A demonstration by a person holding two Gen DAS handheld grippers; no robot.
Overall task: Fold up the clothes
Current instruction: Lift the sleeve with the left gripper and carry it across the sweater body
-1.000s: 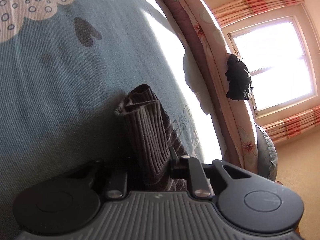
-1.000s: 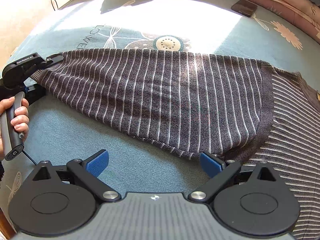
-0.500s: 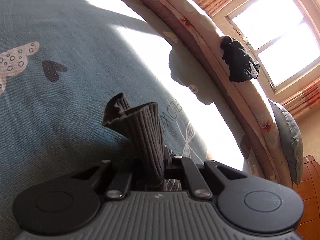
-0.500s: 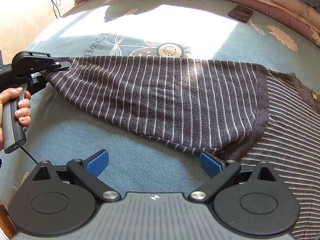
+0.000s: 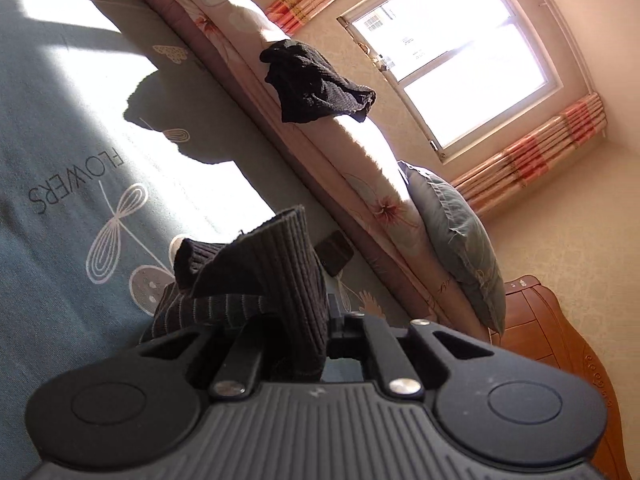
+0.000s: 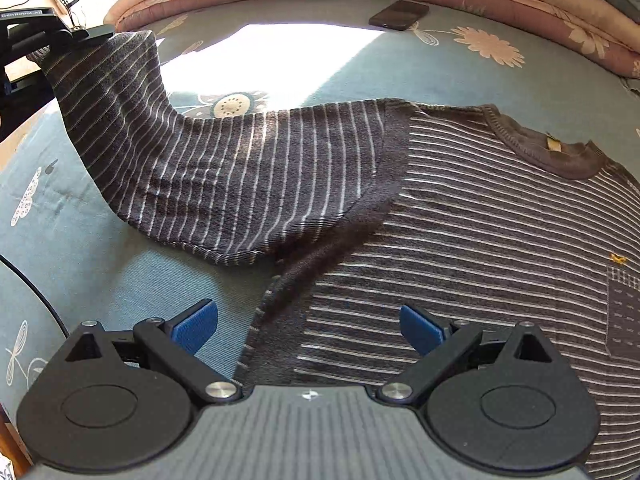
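Observation:
A dark grey sweater with thin white stripes (image 6: 480, 240) lies flat on the blue bedsheet (image 6: 120, 288), collar toward the far right. Its long sleeve (image 6: 192, 160) rises off the bed to the upper left, where my left gripper (image 6: 82, 34) holds its end. In the left wrist view the ribbed cuff (image 5: 288, 264) sticks up from between the fingers of the left gripper (image 5: 316, 320), which is shut on it. My right gripper (image 6: 308, 324) hovers open over the sweater's side edge below the armpit, with the fabric lying under its blue pads (image 6: 196, 324).
A dark phone (image 6: 398, 14) lies on the sheet near the rolled floral quilt (image 5: 360, 168). A black garment (image 5: 316, 88) is draped on that quilt. A blue pillow (image 5: 456, 248) and a wooden headboard (image 5: 560, 340) stand beyond. A black cable (image 6: 36, 292) crosses the left.
The left gripper has risen with the cuff and pulled the sleeve up off the bed. The right gripper has slid right, from the bare sheet to over the sweater's body.

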